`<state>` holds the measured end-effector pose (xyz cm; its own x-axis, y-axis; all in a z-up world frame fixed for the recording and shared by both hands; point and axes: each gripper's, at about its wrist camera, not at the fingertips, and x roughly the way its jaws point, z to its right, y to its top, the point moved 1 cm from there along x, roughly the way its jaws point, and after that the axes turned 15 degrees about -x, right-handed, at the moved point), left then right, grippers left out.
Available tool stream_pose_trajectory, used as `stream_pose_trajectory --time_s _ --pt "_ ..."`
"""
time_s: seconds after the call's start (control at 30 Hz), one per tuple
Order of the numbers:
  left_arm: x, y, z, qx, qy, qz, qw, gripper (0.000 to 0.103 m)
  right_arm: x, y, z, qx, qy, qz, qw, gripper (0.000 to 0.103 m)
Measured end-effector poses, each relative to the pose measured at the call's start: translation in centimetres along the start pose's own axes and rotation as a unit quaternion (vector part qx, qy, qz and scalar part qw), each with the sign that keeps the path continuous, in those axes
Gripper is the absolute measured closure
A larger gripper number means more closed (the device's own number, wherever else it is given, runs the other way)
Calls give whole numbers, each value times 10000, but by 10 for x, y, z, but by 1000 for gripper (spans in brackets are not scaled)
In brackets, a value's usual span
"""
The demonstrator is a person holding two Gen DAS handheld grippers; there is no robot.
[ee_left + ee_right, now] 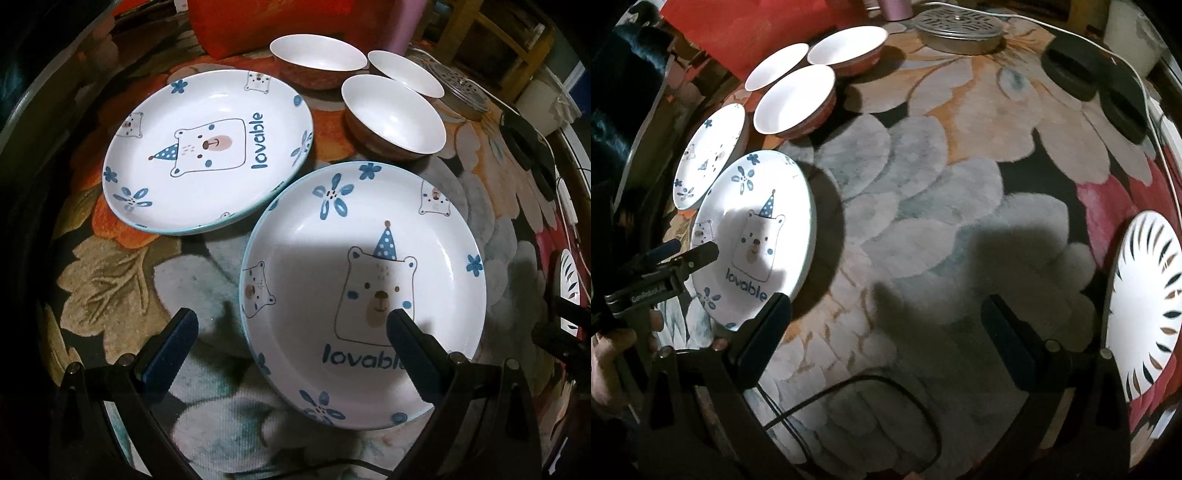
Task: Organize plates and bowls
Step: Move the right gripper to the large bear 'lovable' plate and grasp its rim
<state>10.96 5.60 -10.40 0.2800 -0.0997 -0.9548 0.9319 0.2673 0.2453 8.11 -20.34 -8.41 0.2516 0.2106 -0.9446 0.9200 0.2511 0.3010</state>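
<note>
Two white bear plates marked "lovable" lie on a floral cloth. The near plate (364,240) (757,236) overlaps the edge of the far plate (207,147) (709,155). Three white bowls with reddish outsides (393,114) (317,53) (406,74) stand behind them, also in the right wrist view (794,99). My left gripper (291,332) is open, its right finger over the near plate and its left finger outside the rim; it also shows in the right wrist view (690,251). My right gripper (886,314) is open and empty over bare cloth.
A white plate with dark dashes (1145,306) lies at the right edge. A perforated metal lid (960,26), two black round objects (1071,70) and a white cable (1145,92) sit at the back right. A black cable (868,398) loops near my right gripper.
</note>
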Motion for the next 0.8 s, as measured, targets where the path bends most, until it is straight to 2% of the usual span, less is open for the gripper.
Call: stream_pose_trajectory --time_s 0.33,0.5,0.7,0.73,0.8 --pt "5 2 -15 -179 -269 -82 9994 2 27 29 -26 -319 192 14 9993 2" --pt "9 6 -23 -290 -267 -69 9992 7 49 40 -31 -157 466 -166 9987 19" --pt "18 13 -29 -392 -259 -180 9987 17 69 48 -35 -62 629 -376 9973 47" --pt "19 13 -30 -402 -280 -195 9986 18 72 49 -37 -78 650 -405 9970 55" --pt "20 14 -30 -400 -342 -229 9984 25 74 50 -40 -184 607 -442 9970 62"
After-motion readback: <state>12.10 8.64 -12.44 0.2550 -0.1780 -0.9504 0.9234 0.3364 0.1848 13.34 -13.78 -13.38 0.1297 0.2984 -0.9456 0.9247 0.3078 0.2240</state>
